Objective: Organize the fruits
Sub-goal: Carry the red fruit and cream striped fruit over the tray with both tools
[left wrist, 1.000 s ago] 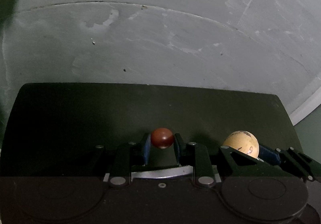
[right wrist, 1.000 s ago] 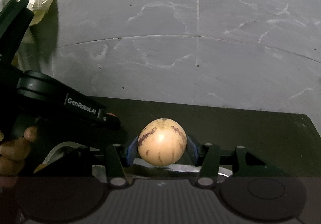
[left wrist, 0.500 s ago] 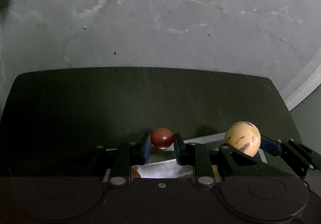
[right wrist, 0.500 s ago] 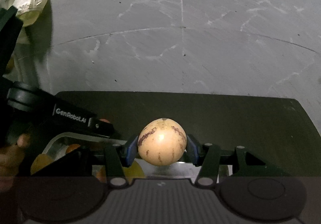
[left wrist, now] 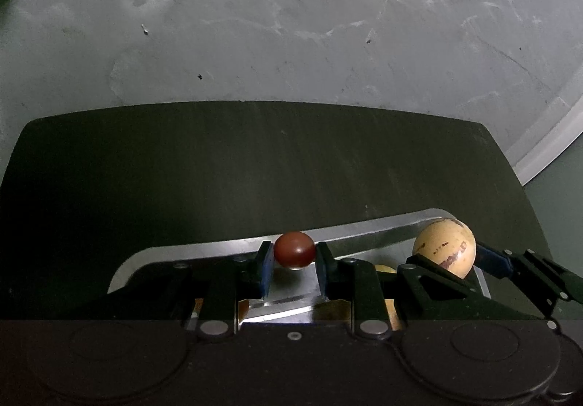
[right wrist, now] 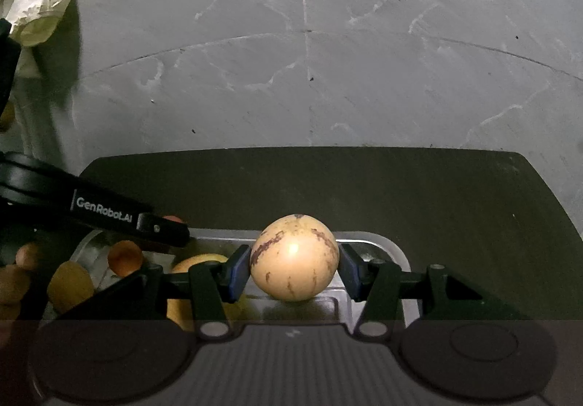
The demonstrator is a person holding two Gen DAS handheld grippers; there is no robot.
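Left gripper (left wrist: 294,269) pinches a small dark-red fruit (left wrist: 294,248) between its blue pads, above the rim of a metal tray (left wrist: 364,229) on a dark table (left wrist: 255,165). Right gripper (right wrist: 294,271) clamps a larger cream fruit (right wrist: 294,256) with purple streaks over the same tray. Only the right view shows loose orange and yellow fruits (right wrist: 125,257) in the tray's left end, plus a crumpled bag (right wrist: 36,2) on the grey floor. Gripper bodies hide most of the tray; the fruit kinds are unclear.
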